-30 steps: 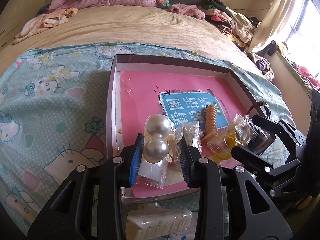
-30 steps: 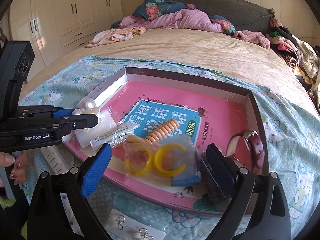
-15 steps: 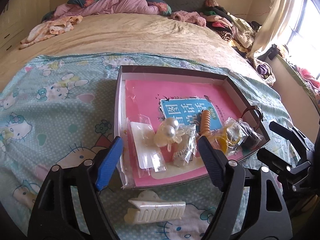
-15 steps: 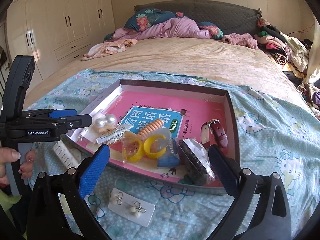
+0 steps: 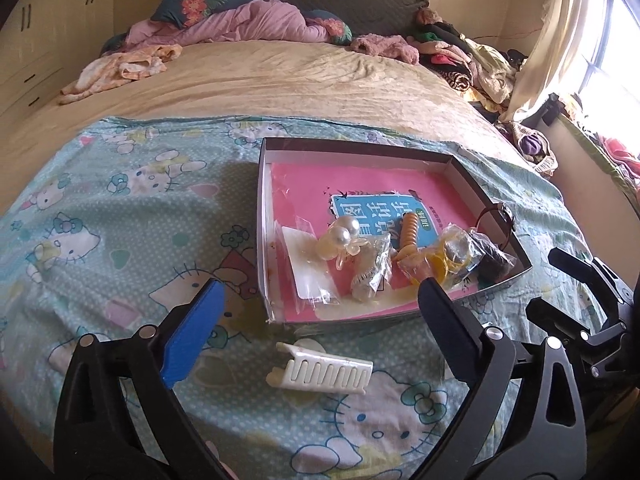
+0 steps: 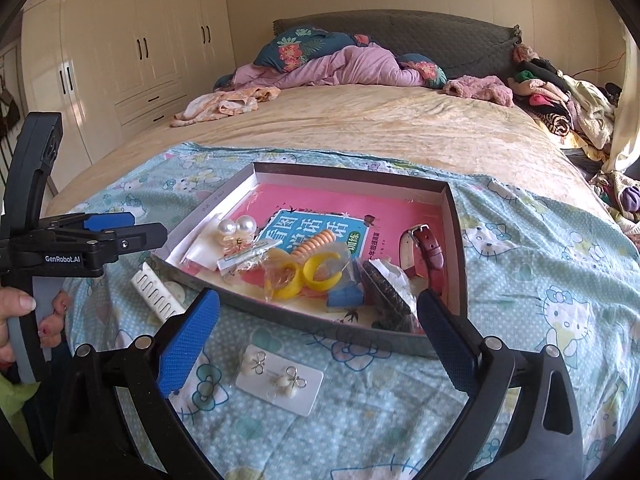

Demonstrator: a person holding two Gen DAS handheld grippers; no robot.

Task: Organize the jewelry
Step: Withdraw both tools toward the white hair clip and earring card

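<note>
your left gripper (image 5: 318, 312) is opening, nothing between its jaws; your right gripper (image 6: 318, 326) stands spread and empty. the two-pearl clip in clear wrap (image 5: 343, 232) lies near the left wall of the shallow grey cardboard box (image 5: 262, 216). the white plastic hair claw (image 5: 320, 374) lies on the cartoon-print bedsheet (image 5: 120, 216) just outside the box's near edge.

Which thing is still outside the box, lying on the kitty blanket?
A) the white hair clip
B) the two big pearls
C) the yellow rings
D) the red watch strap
A: the white hair clip lies on the blanket in front of the box, while the pearls, yellow rings and red watch strap all sit inside it.
</note>
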